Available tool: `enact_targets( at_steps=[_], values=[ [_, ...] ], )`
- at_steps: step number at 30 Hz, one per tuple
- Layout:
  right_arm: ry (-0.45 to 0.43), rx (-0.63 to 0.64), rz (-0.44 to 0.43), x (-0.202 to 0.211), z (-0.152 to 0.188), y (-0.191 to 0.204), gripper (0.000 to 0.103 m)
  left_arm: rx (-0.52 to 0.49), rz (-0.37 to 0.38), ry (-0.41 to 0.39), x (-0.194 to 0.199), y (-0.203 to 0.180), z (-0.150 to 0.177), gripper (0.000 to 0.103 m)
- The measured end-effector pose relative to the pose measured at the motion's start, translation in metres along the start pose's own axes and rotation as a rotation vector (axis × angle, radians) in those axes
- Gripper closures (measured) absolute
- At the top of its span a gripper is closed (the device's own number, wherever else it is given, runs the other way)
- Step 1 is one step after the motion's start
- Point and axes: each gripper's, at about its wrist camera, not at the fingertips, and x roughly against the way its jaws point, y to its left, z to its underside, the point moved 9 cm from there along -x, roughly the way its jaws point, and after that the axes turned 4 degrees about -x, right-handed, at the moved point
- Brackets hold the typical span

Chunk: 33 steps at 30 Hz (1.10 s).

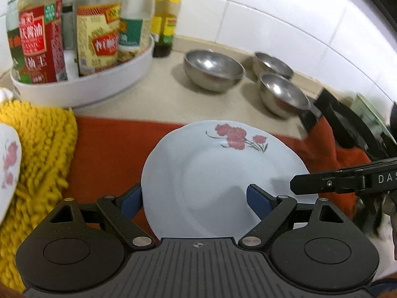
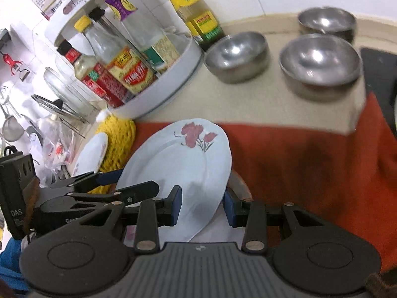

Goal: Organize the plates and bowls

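At the counter's left edge a second plate [image 2: 91, 154] leaned on a yellow mat [image 1: 42, 144], with the white bottle rack [image 1: 99, 84] behind it toward the tiled wall [image 1: 285, 12].

Next came the left gripper [image 1: 194, 198]. Its fingers [image 1: 258, 203] stood wide apart and straddled the near-left rim of the flowered plate [image 1: 211, 164] without pinching it. The plate hung tilted over the red cloth [image 1: 111, 149] at the front edge, flower side away from both hands.

The right gripper [image 2: 202, 206] had the plate's near-right rim between its fingers, which I judged to be clamped on it (a narrow, steady hold), so that hand carried the load.

Farther right, along the back edge of the bare counter [image 1: 161, 104], three steel bowls [image 1: 213, 70] sat apart and unstacked. They lay straight ahead of the plate's far rim.
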Motion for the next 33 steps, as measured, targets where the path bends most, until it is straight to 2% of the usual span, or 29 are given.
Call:
enact_targets(
  at_steps=[6,12,15,20,25,28,33],
  values=[
    [0.018,-0.031,0.059,0.009,0.034,0.000,0.069,-0.045,0.057,0.014,0.010,-0.009,0.018,0.012],
    [0.031,-0.015,0.120,0.011,0.056,0.001,0.069,-0.047,0.090,0.054,0.013,-0.006,0.037,0.020],
    [0.020,-0.022,0.138,0.015,0.058,-0.003,0.069,-0.071,0.092,0.010,0.027,-0.005,0.035,0.019],
    [-0.054,0.007,0.207,0.028,0.047,-0.008,0.069,-0.066,0.066,-0.041,0.041,0.002,0.026,0.018],
    [-0.098,0.074,0.199,0.030,0.029,0.006,0.069,-0.030,0.021,-0.060,0.048,0.014,0.022,0.017],
    [-0.096,0.154,0.176,0.020,0.018,0.024,0.069,-0.003,-0.024,-0.087,0.055,0.023,0.016,0.017],
    [-0.073,0.275,0.077,-0.003,0.000,0.058,0.068,0.074,-0.137,-0.120,0.068,0.051,0.010,0.017]
  ],
)
